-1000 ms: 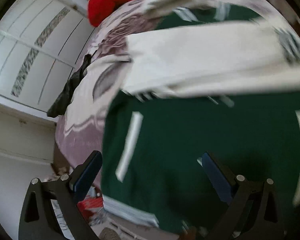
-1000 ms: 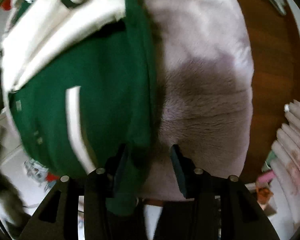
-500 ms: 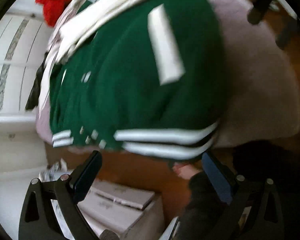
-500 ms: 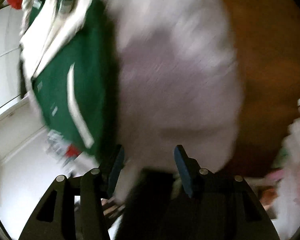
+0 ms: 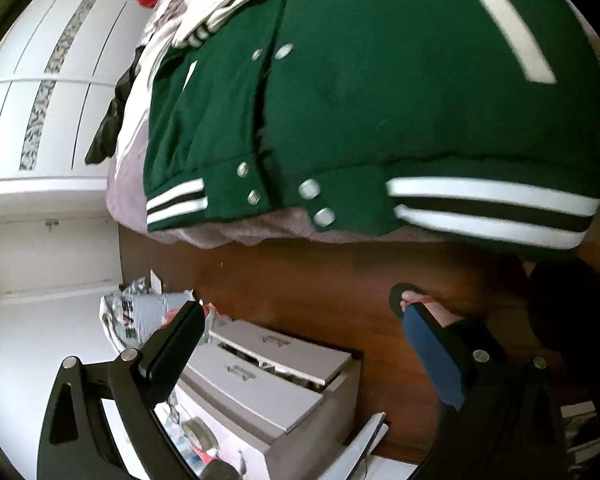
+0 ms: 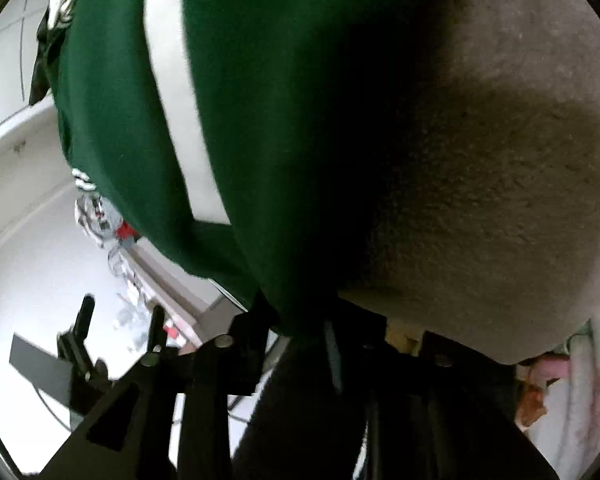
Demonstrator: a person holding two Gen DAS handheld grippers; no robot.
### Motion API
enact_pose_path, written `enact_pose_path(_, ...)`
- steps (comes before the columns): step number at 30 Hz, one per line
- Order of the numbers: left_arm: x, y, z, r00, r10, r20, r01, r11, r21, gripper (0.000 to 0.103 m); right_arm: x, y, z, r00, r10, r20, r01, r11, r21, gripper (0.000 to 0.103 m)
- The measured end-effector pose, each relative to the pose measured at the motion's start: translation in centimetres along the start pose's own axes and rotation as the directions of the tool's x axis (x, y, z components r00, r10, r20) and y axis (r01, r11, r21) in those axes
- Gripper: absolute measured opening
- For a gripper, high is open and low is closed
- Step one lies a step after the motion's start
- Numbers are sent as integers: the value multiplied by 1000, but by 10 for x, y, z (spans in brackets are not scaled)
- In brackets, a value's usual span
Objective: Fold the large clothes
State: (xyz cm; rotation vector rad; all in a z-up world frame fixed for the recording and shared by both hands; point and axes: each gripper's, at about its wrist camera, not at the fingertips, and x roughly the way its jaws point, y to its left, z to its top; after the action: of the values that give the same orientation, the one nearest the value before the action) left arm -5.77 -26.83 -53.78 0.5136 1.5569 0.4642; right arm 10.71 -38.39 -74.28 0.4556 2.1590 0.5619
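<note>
Green jacket (image 5: 380, 100) spread flat on a plush grey blanket (image 5: 228, 236), ahead of and above the left gripper (image 5: 300, 340), striped hem nearest, snap front facing up, white sleeves folded across the far part. Laid out that way, probably, so the bottom edge can be lifted and doubled over.

Left gripper spread wide, nothing between the fingers, hanging off the blanket's edge and well short of the hem; below it only wooden floor (image 5: 320, 292), some flat boxes (image 5: 268, 380) and a sandalled foot (image 5: 412, 300). Likely positioned there for lining up on the left corner of the hem before closing in.

Right gripper (image 6: 296, 340) pressed nearly together, pinching the jacket (image 6: 280, 160) at what looks like a lower side edge; green cloth funnels down into the narrow gap between the dark fingers and bunches there. Blanket (image 6: 500, 180) just right of the grip, in shadow. Hold taken low on the edge, presumably to give one anchored corner for the lift.

Fold of the body judged not yet started: hem flat on the blanket. Next, a matching pinch by the left side seems called for. Risk: thick ribbed hem slipping from a shallow pinch, or blanket pile caught along with it.
</note>
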Motion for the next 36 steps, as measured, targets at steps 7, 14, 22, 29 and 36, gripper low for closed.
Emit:
enact_pose_path(7,-17,-17,9,999,-36,22,36,999,-3,103,10,-10,13,997,59,41,-59,998,-3,26)
enact_pose_path(14,-28,-24,13,997,-57,54,55,998,23,103,-2,-2,13,998,63,-15,-64,994,-86,49)
enact_pose_path(22,-72,-114,49,937,119,330,-184,967,175,103,-151,-91,-7,973,68,222,-82,995,52,66)
enact_pose_path(29,-48,-144,67,947,119,300,-176,969,173,102,-238,-132,7,930,-12,368,-42,990,138,66)
enact_pose_path(36,-59,-164,52,930,82,357,-184,948,259,102,-233,-108,25,928,-12,372,-31,994,109,66)
